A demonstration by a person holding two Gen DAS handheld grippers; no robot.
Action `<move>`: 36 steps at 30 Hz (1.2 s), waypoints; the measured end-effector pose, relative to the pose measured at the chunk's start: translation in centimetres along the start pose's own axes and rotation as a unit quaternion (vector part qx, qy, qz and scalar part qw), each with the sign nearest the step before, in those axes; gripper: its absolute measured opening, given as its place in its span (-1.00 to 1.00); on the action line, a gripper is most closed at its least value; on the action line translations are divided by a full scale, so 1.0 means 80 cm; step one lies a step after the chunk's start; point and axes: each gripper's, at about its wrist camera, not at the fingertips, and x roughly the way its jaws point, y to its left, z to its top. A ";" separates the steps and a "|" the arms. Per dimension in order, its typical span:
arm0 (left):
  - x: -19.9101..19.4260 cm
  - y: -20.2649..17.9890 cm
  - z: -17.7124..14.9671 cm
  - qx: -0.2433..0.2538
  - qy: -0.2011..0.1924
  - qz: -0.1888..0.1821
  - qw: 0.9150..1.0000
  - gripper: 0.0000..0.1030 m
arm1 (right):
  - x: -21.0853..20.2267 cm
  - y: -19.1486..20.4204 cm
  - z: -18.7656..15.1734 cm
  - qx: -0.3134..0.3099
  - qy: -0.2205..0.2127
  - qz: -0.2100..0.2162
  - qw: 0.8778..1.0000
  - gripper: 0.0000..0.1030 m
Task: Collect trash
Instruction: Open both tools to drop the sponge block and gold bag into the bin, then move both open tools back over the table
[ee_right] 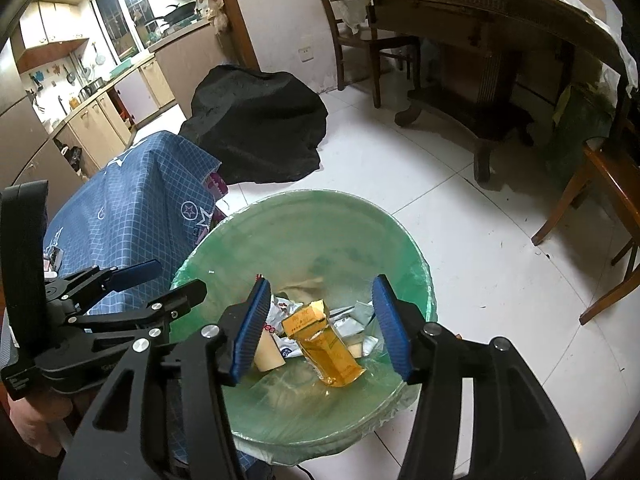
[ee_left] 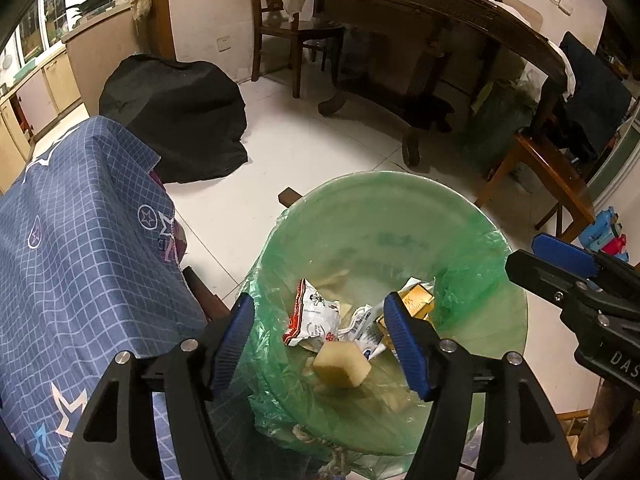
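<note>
A trash bin lined with a green plastic bag [ee_left: 400, 208] [ee_right: 304, 216] stands on the white floor. Inside lie a red-and-white snack wrapper [ee_left: 314, 314], a pale yellow cube [ee_left: 342, 364] [ee_right: 268, 354], a yellow packet [ee_right: 328, 344] [ee_left: 418, 298] and white wrappers [ee_right: 352, 318]. My left gripper [ee_left: 322, 340] is open and empty above the bin's near rim. My right gripper [ee_right: 324, 328] is open and empty above the bin, with the yellow packet seen between its fingers below. Each gripper shows in the other's view, the right [ee_left: 568, 264] and the left [ee_right: 148, 280].
A low table under a blue checked cloth [ee_left: 72, 240] [ee_right: 132, 196] stands just left of the bin. A black cover [ee_left: 176, 112] [ee_right: 260, 124] lies on the floor behind. A dark wooden table [ee_left: 420, 12] [ee_right: 480, 4] and chairs [ee_left: 548, 176] [ee_right: 600, 200] stand behind and right.
</note>
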 end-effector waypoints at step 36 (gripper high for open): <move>-0.317 0.522 -0.215 -0.229 -0.092 0.208 0.947 0.63 | -0.002 0.438 -0.053 -0.332 -0.043 0.213 0.918 0.39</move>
